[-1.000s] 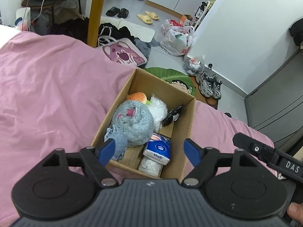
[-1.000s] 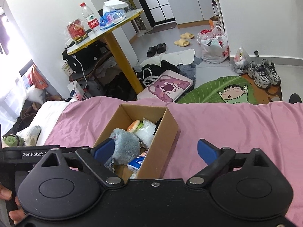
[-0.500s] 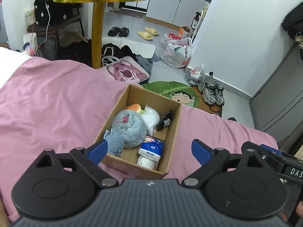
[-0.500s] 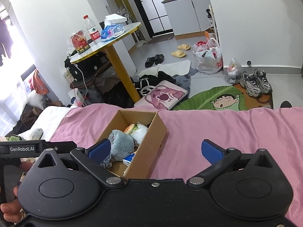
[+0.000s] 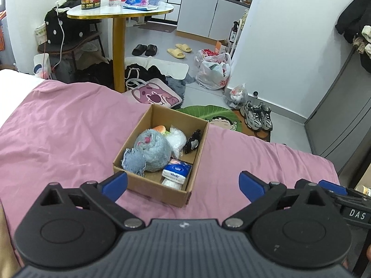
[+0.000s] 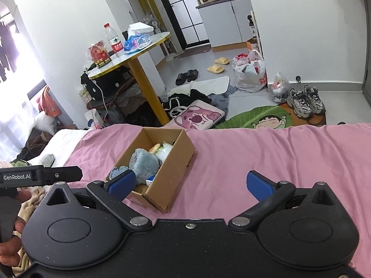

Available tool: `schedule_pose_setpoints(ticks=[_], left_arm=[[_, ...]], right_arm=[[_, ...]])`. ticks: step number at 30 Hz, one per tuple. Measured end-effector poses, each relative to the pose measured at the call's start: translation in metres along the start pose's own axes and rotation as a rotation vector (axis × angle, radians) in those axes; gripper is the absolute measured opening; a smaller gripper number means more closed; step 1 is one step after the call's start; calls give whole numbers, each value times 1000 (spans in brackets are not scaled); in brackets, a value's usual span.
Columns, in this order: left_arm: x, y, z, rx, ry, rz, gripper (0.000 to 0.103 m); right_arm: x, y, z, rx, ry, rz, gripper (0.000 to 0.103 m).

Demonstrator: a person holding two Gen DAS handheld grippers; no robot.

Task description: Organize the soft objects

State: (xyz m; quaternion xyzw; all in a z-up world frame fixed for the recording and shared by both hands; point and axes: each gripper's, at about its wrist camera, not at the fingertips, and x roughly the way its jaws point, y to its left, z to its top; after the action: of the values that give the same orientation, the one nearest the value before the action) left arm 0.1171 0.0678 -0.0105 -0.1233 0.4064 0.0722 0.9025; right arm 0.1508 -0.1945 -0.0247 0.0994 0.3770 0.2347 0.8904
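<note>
Resting on the pink bed cover (image 5: 69, 139), a cardboard box (image 5: 148, 185) is seen already filled with a grey-blue plush toy (image 5: 151, 151), a tissue pack (image 5: 177, 171), a clear crinkled bag (image 5: 177, 140) and a small black-and-white toy (image 5: 192, 141). The left gripper (image 5: 183, 183) is opening with nothing between its jaws, and the right gripper (image 6: 190, 185) is spread wide and empty. The plush is judged light and squashy, best pinched across its bulk; the box is judged light and thin-walled, best held at two opposite walls.
</note>
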Motion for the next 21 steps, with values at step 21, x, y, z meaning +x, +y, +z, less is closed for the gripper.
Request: schedule_pose_setpoints(ticks=[21], left_arm=[[-62,6,-30,46,-107,-7,102]], right_arm=[[-81,35,-24,-84,-24,-89,103]])
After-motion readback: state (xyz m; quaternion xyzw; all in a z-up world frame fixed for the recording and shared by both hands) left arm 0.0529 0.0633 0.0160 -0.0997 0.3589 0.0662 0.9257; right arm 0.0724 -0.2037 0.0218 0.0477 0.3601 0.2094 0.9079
